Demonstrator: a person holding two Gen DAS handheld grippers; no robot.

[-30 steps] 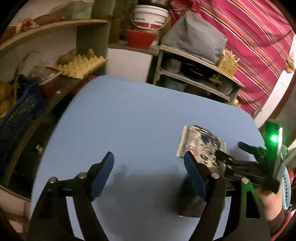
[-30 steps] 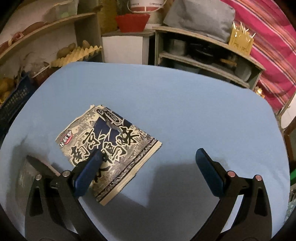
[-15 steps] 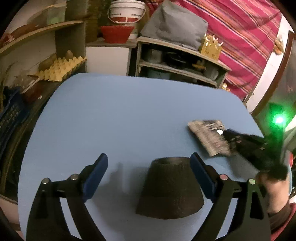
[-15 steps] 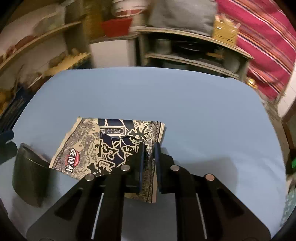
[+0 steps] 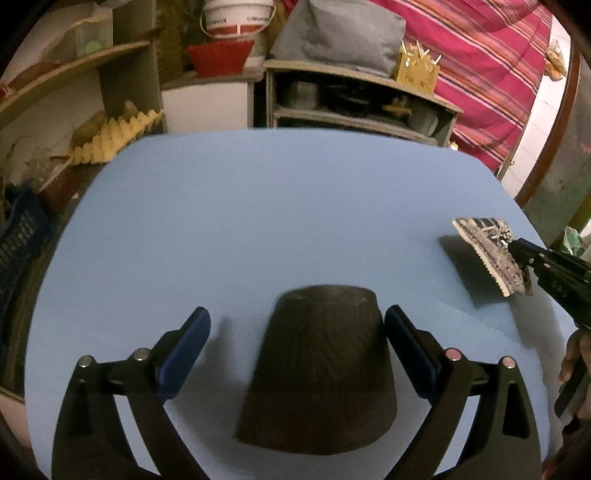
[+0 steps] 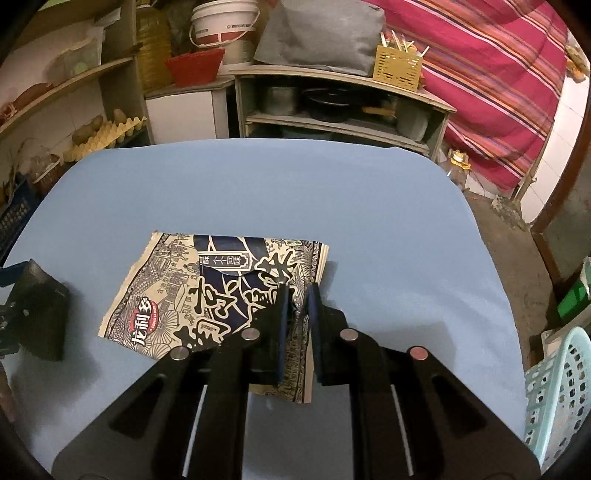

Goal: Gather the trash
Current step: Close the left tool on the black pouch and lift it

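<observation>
A printed blue-and-cream snack wrapper [image 6: 207, 288] is pinched at its near right corner by my right gripper [image 6: 297, 295], which is shut on it and holds it lifted just above the blue table [image 6: 332, 192]. In the left wrist view the wrapper [image 5: 487, 254] hangs at the far right, with its shadow on the table below. A dark tapered cup [image 5: 317, 369] lies on its side on the table between the fingers of my open left gripper [image 5: 295, 339]. The cup also shows at the left edge of the right wrist view [image 6: 40, 321].
A pale turquoise perforated basket [image 6: 557, 391] stands past the table's right edge. Behind the table are wooden shelves [image 6: 332, 107] with pots, a red bowl [image 5: 218, 59] and a white bucket [image 6: 218, 26]. Egg trays [image 5: 110, 133] and a blue crate [image 5: 18, 240] are at the left.
My right gripper closed on the wrapper and lifted its corner off the table. My left gripper swung over so the dark cup now lies between its open fingers.
</observation>
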